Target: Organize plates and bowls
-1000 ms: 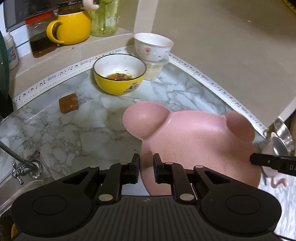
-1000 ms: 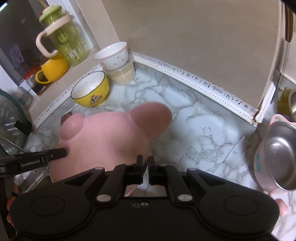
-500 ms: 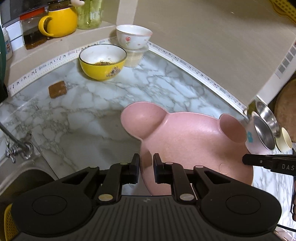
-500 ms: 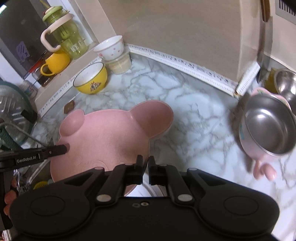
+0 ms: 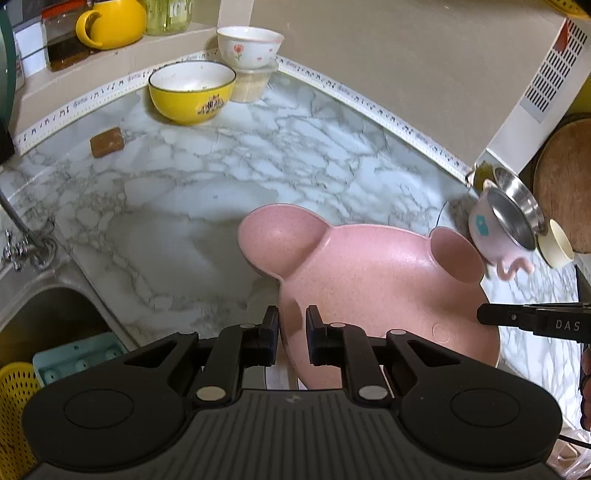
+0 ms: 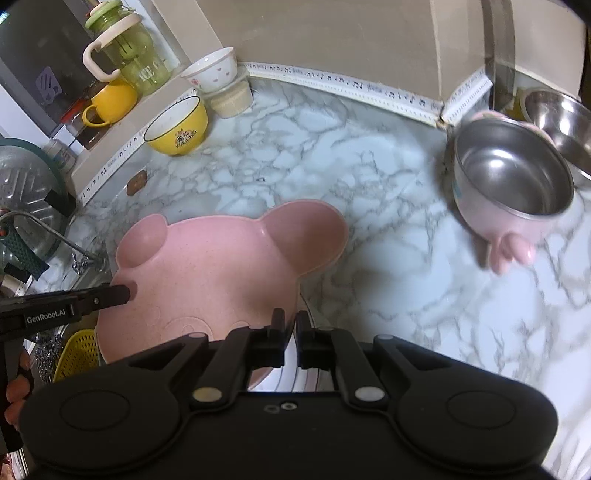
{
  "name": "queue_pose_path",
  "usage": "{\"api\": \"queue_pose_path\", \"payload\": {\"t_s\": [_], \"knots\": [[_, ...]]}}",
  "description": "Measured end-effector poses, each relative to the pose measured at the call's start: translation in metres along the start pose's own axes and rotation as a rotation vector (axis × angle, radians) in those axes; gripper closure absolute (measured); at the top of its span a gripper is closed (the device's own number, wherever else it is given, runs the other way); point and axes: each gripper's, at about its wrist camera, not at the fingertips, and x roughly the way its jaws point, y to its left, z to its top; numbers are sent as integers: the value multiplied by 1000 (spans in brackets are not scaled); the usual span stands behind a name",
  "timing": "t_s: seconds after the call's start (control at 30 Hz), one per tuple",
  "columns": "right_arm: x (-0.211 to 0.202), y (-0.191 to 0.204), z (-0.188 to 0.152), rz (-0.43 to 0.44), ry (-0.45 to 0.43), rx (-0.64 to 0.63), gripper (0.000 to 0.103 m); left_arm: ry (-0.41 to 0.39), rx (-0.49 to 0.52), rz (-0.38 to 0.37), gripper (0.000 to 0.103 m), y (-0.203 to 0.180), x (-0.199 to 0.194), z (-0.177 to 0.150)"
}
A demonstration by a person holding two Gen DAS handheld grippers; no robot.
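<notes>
A pink bear-shaped plate [image 5: 373, 291] with two round ears is held in the air over the marble counter. My left gripper [image 5: 291, 332] is shut on its left rim, and my right gripper [image 6: 290, 338] is shut on its right rim [image 6: 207, 280]. The right gripper's finger shows at the right of the left wrist view [image 5: 517, 319]. A yellow bowl [image 5: 192, 90] and a white flowered bowl [image 5: 249, 46] on a plastic tub stand at the back. A pink steel-lined bowl [image 6: 509, 188] sits at the right.
The marble counter [image 5: 258, 158] has a brown pad [image 5: 106, 141]. A sink [image 5: 48, 317] with a tap lies at the left. A yellow mug [image 5: 110, 20] and jars stand on the ledge. A steel bowl [image 6: 561, 118] and a wooden board [image 5: 569, 177] are at the far right.
Both grippers have carried the pink plate back and to the right, away from the yellow bowl. The pink steel-lined bowl has come closer in the right wrist view.
</notes>
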Motion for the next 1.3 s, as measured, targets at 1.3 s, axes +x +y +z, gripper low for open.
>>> {"api": "queue_pose_path", "payload": {"t_s": [1.3], "knots": [[17, -3, -28, -54, 4, -20, 86, 6, 9, 26, 88, -1, 12, -35]]}}
